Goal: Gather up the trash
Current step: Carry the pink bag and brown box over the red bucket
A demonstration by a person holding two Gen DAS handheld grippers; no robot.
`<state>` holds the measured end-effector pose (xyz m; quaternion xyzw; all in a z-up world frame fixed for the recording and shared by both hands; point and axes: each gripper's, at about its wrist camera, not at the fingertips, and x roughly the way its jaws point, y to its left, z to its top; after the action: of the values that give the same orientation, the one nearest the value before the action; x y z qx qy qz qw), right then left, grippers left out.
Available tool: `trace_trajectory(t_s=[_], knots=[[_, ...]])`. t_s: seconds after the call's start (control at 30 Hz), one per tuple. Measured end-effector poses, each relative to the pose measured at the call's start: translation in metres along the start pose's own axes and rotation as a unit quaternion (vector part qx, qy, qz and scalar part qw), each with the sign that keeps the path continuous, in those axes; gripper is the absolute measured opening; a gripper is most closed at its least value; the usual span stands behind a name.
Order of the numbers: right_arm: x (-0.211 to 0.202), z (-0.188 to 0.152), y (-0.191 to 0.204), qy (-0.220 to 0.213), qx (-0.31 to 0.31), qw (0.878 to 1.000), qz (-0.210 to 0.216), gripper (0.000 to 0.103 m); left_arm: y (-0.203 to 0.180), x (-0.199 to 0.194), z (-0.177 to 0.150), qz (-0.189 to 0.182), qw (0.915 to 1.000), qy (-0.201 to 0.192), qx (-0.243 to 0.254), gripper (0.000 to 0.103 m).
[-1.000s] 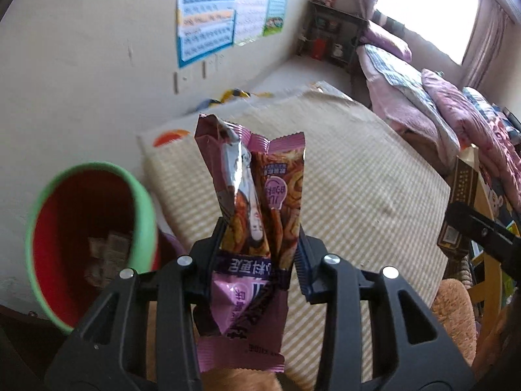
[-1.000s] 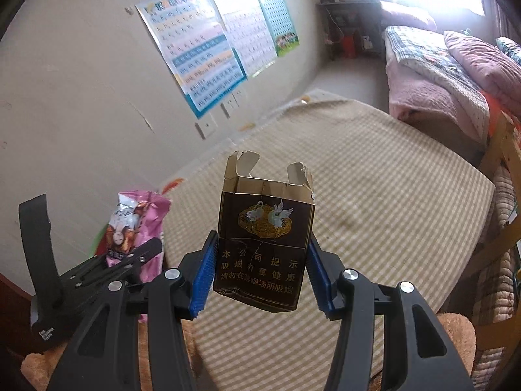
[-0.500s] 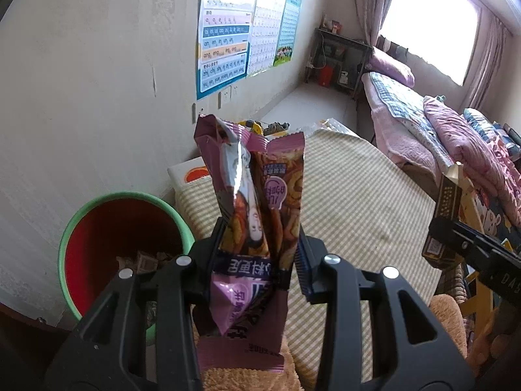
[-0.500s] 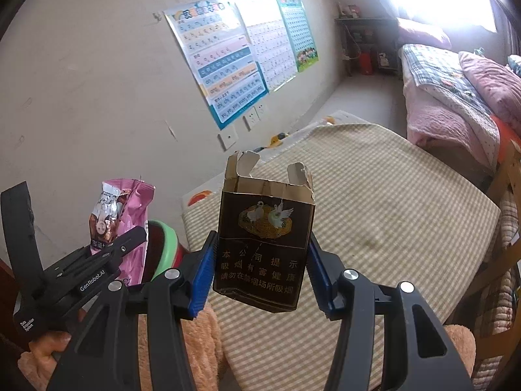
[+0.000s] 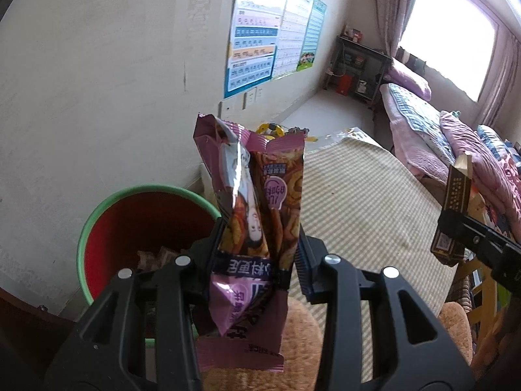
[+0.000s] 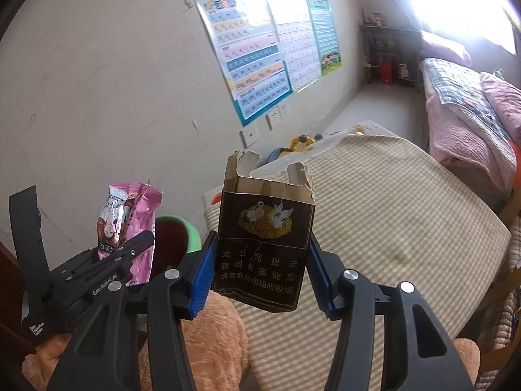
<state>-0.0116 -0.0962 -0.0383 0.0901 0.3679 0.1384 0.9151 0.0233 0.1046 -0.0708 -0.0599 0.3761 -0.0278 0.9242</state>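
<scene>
Wrapper [image 5: 257, 228] clamped upright in left tool [image 5: 259, 257], beside bin [image 5: 97, 224].

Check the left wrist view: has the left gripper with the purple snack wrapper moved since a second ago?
Yes. The left gripper, clamping the purple snack wrapper, has closed in on the green-rimmed red bin, which now sits nearer centre.

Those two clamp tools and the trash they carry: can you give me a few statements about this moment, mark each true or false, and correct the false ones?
1. The left gripper holds a purple snack wrapper. True.
2. The right gripper is empty. False: it clamps a dark, torn-open cigarette pack.
3. The green-rimmed bin has a red inside. True.
4. The bin holds nothing. False: some scraps lie at its bottom.
5. The checked mat has posters lying on it. False: the posters hang on the wall.
</scene>
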Motion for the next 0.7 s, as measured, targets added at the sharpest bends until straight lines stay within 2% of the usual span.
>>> trace_trajectory(t_s=[0.7], knots=[[0.038, -0.001, 0.06, 0.035, -0.055, 0.997, 0.033, 0.05, 0.059, 0.01, -0.008, 0.034, 0.9983, 0.013, -0.044, 0.037]])
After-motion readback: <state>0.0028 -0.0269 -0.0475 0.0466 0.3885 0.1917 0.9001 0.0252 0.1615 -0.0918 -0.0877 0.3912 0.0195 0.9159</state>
